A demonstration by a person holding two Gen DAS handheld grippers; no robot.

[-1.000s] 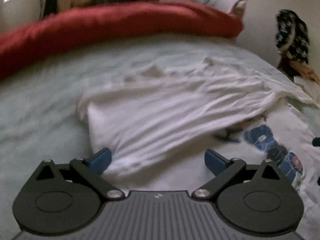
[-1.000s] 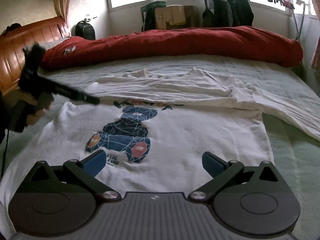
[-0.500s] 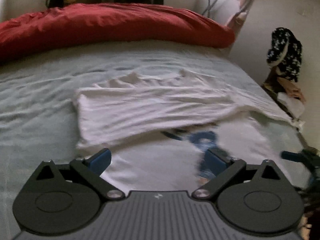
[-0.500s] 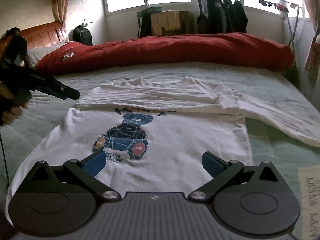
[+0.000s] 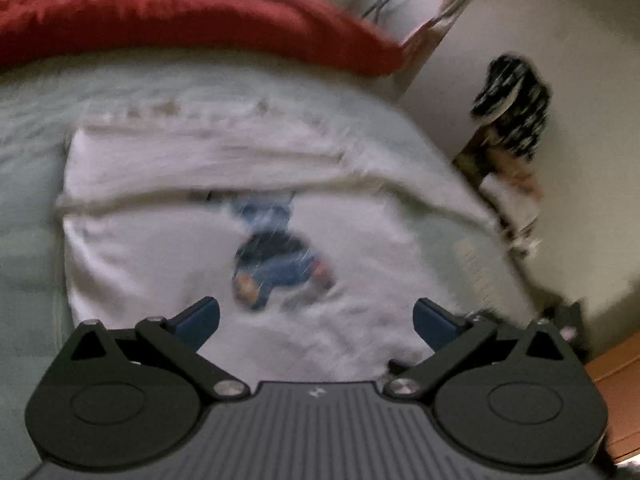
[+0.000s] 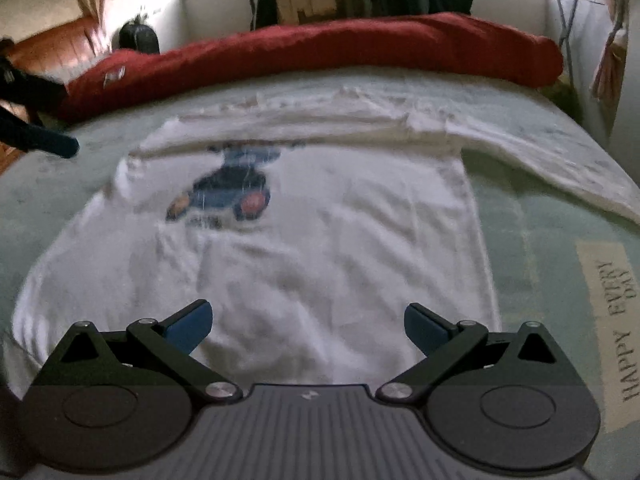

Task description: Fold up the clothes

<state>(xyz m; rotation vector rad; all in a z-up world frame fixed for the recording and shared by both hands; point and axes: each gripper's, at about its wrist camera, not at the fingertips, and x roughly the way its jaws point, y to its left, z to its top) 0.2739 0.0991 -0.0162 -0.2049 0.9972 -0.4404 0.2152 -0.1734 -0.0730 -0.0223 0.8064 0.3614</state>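
**Shirt part-folded on the bed, both tongs empty**

We hold the left gripper point(image 5: 316, 320) and right gripper point(image 6: 306, 324) wide open over the near hem of the shirt point(image 6: 320, 248), gripping nothing. It lies on the bed point(image 6: 532, 216), its far part turned over as a band point(image 6: 304, 128) across the print point(image 6: 228, 192). We judge a fold is partway; next needs a pinch at both near corners

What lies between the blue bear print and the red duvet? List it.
In the right wrist view, beyond the bear print lies the shirt's folded-over top part, then bare pale green sheet up to the red duvet.
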